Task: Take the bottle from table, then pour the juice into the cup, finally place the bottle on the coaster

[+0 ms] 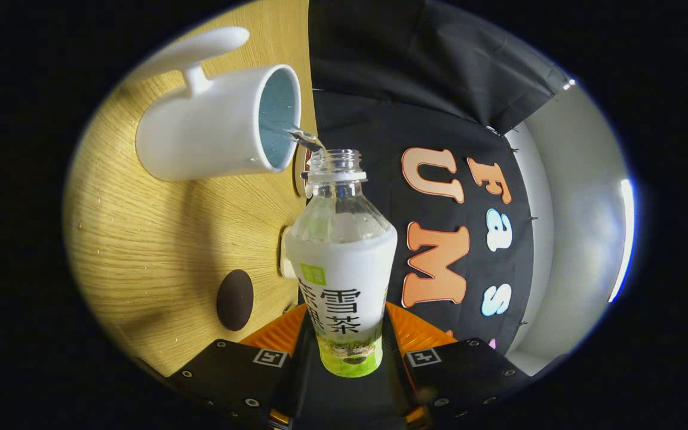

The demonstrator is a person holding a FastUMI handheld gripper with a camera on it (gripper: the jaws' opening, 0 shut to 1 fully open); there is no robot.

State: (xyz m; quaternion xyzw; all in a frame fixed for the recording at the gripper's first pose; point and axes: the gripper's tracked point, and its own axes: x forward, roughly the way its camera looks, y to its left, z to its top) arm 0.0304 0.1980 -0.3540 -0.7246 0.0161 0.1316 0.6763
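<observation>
Your gripper point(344, 334) has its two fingers pressed against either side of the bottle point(341, 263), pinching the lower labelled part between them. The bottle's base sits low between the fingers, partly cut off from sight, and where the pads meet the label is hard to make out.

The bottle is uncapped, and its open neck points away from the fingers. The whole scene is turned on its side, so the wooden table point(159, 239) stands like a wall to the left of the fingers. A thin stream of clear liquid point(302, 136) runs from the bottle's mouth into the white cup point(218, 122), which stands beyond the fingers and to their left, its opening facing the bottle neck and its handle on the far side.

The bottle hides part of two pale round things at the table's edge; what they are you cannot tell. A dark round coaster point(235, 300) lies on the table left of the fingers, well apart from the cup, with bare wood around it.
</observation>
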